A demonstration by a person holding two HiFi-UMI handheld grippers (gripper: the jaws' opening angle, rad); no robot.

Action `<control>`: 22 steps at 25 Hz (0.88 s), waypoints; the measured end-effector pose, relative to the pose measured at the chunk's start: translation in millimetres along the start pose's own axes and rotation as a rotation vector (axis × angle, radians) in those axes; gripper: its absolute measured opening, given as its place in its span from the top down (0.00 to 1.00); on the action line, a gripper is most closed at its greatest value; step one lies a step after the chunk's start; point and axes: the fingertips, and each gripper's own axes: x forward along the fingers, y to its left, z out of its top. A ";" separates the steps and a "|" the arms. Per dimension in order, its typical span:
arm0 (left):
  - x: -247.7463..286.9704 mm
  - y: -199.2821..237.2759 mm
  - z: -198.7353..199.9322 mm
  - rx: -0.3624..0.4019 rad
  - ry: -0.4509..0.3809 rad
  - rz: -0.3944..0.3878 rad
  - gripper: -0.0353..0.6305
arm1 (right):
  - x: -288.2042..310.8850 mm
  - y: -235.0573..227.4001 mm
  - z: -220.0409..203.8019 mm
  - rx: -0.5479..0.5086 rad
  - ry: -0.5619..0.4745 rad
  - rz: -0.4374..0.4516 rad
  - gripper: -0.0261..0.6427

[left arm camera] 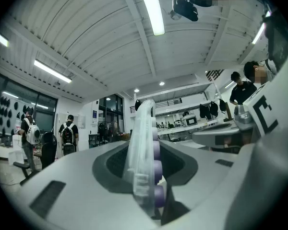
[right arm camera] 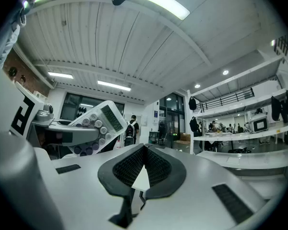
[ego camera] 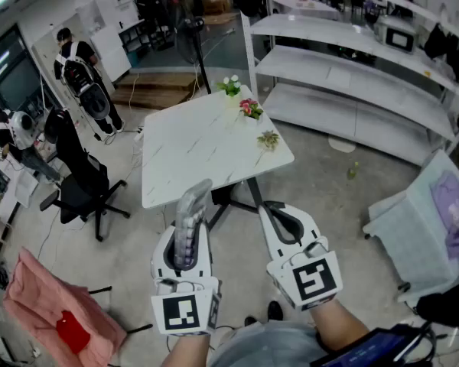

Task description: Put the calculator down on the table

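Note:
A pale calculator [ego camera: 193, 209] with purple keys stands on edge between the jaws of my left gripper [ego camera: 190, 237], which is shut on it. Both are in the air, just short of the near edge of the white marble table [ego camera: 191, 147]. In the left gripper view the calculator [left arm camera: 143, 143] shows edge-on, clamped by the left gripper [left arm camera: 146, 169]. My right gripper [ego camera: 279, 216] hangs beside it on the right, shut with nothing in it. In the right gripper view the dark pads of the right gripper [right arm camera: 143, 169] meet, and the calculator [right arm camera: 98, 126] shows at left with its screen and keys.
Three small flower pots [ego camera: 251, 109] stand along the table's far right edge. A black office chair [ego camera: 80, 186] and a pink cloth [ego camera: 53, 312] are at the left. White shelves [ego camera: 352, 75] stand behind, and a white seat with purple cloth [ego camera: 436, 220] is at the right. People stand far left.

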 end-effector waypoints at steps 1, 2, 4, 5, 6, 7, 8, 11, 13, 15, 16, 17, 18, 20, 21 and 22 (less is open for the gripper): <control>2.4 -0.9 -0.5 0.000 0.000 -0.001 0.75 | 1.1 -1.6 -0.7 -0.004 0.001 0.000 0.94; 4.8 -2.0 -1.0 -0.001 0.001 -0.002 0.75 | 2.2 -3.2 -1.5 -0.006 0.002 0.001 0.94; 10.3 -4.6 -2.8 -0.002 0.009 -0.001 0.75 | 4.3 -7.1 -4.5 -0.001 0.006 0.008 0.94; 13.4 -6.1 -3.9 -0.003 0.018 0.002 0.75 | 5.4 -9.2 -6.8 0.006 0.010 0.016 0.94; 16.5 -7.7 -5.4 -0.004 0.028 0.006 0.75 | 6.3 -11.5 -9.1 0.011 0.014 0.024 0.94; 19.5 -10.0 -7.1 -0.004 0.032 0.006 0.75 | 6.9 -14.3 -11.1 0.015 0.017 0.031 0.93; 22.6 -12.6 -8.7 -0.005 0.029 0.002 0.75 | 7.5 -17.6 -13.0 0.018 0.019 0.035 0.93; 29.8 -18.4 -13.4 -0.006 0.026 0.000 0.75 | 9.5 -28.1 -18.8 0.023 0.025 0.036 0.90; 32.2 -19.9 -17.7 -0.006 0.038 0.004 0.75 | 11.8 -33.7 -24.0 0.023 0.031 0.032 0.90; 34.7 -17.9 -23.3 -0.005 0.052 0.012 0.75 | 16.3 -35.9 -31.3 0.032 0.045 0.034 0.90; 37.2 -15.4 -26.4 -0.006 0.058 0.017 0.75 | 19.9 -36.1 -35.0 0.038 0.053 0.038 0.90; 40.8 -12.3 -29.4 -0.008 0.064 0.022 0.75 | 24.6 -36.2 -38.3 0.042 0.059 0.041 0.90; 45.2 -8.7 -32.2 -0.011 0.071 0.028 0.75 | 30.1 -36.6 -41.1 0.045 0.064 0.045 0.90; 54.2 -0.8 -38.5 -0.018 0.088 0.038 0.75 | 41.9 -37.6 -46.3 0.049 0.072 0.053 0.90; 58.9 3.1 -42.5 -0.021 0.090 0.037 0.75 | 48.4 -38.3 -49.2 0.051 0.077 0.055 0.90; 64.6 7.6 -46.1 -0.021 0.088 0.035 0.75 | 55.8 -39.3 -52.3 0.053 0.081 0.056 0.90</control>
